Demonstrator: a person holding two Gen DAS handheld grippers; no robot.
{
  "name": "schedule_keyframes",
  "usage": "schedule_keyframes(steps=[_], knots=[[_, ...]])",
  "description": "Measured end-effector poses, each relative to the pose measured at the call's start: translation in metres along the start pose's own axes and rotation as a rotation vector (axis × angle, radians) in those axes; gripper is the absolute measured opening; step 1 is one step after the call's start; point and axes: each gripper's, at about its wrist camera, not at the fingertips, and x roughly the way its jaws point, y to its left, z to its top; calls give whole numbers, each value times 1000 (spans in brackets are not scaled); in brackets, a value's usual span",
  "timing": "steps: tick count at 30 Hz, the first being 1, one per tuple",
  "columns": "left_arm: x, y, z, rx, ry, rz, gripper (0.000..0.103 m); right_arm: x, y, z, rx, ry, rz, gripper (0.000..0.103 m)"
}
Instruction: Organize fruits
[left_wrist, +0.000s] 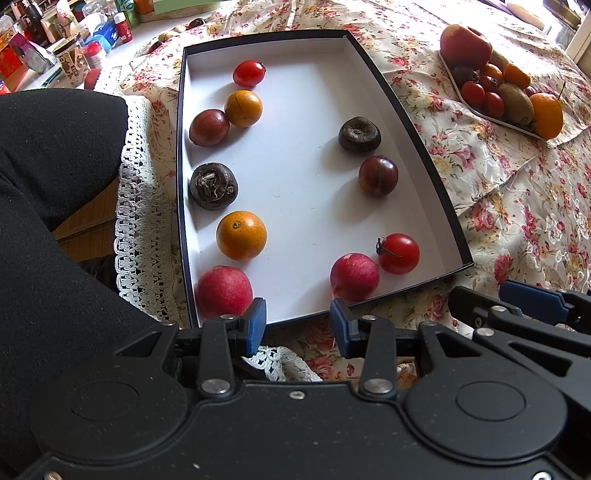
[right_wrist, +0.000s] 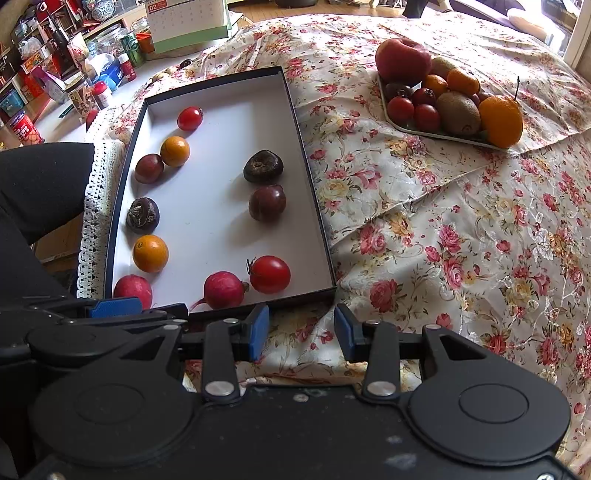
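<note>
- Left wrist view, far left: our black sleeve, then the lace edging of the floral tablecloth.
- White-floored box with a dark rim, lying on the cloth.
- Left column in the box, near to far: red radish, orange citrus, dark wrinkled fruit, dark red plum touching a second citrus, cherry tomato.
- Right column, near to far: second radish just beside a stemmed tomato, second plum, second wrinkled fruit.
- Left gripper: we hold it at the box's near edge, jaws released, blue pads apart, grasping nothing.
- Far right: tray well apart from the box, heaped with apple, kiwi, oranges, tomatoes.
- Right wrist view: right gripper sits just right of the box's near corner, over bare cloth, jaws released and empty.
- Left gripper's blue pad shows at that view's lower left, before the near radish.
</note>
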Motion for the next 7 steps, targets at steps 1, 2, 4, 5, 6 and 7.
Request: schedule_keyframes(steps=[1, 2, 4, 5, 6, 7], knots=[[0, 0, 0, 0, 0, 1, 49, 0, 0, 0, -1, -1, -1, 42], [0, 0, 0, 1, 0, 1, 49, 0, 0, 0, 0, 0, -1, 42], [0, 0, 0, 1, 0, 1, 49, 0, 0, 0, 0, 1, 0, 42], [0, 0, 0, 1, 0, 1, 49, 0, 0, 0, 1, 1, 0, 42], [0, 0, 0, 1, -1, 0, 49, 0, 0, 0, 0, 0, -1, 42], [0, 0, 0, 3, -2, -1, 49, 0, 0, 0, 1, 1, -1, 42]])
